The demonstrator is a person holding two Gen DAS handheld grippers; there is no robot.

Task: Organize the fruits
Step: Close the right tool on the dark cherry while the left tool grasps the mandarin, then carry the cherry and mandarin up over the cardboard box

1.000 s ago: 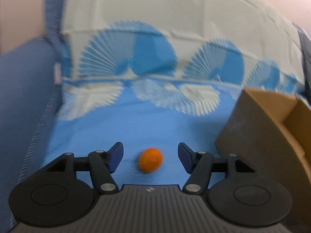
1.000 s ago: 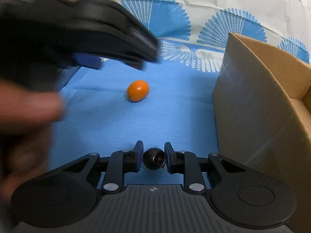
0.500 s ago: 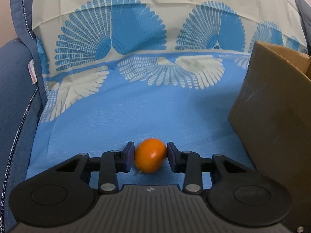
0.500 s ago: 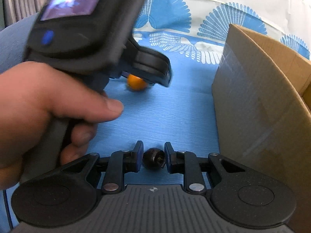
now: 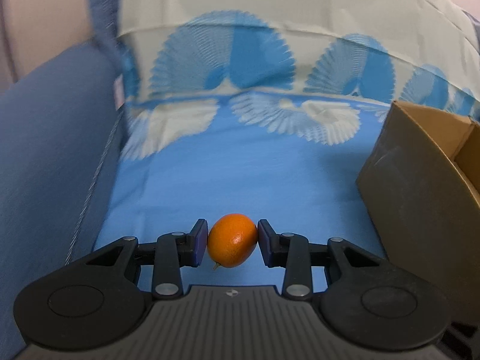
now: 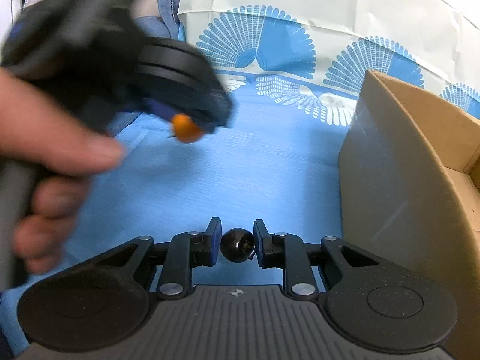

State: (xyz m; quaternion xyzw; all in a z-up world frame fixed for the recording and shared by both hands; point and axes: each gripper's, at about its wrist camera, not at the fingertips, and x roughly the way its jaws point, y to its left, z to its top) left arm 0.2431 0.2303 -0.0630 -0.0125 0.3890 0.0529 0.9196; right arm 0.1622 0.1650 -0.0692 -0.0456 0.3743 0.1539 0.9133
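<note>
No legible writing appears; a small pale tag (image 5: 119, 93) at 10 o'clock on the cloth edge is too blurred to read. The left gripper (image 5: 232, 241) is narrowed onto a small orange fruit (image 5: 232, 241), both pads pressing its sides above the blue patterned cloth (image 5: 240, 180). The right gripper (image 6: 237, 244) is nearly closed on a small dark round fruit (image 6: 236, 245). A cardboard box (image 6: 399, 180) stands at 3 o'clock, cut off by the frame. The person's hand (image 6: 51, 162) at 9 o'clock is motion-blurred.
</note>
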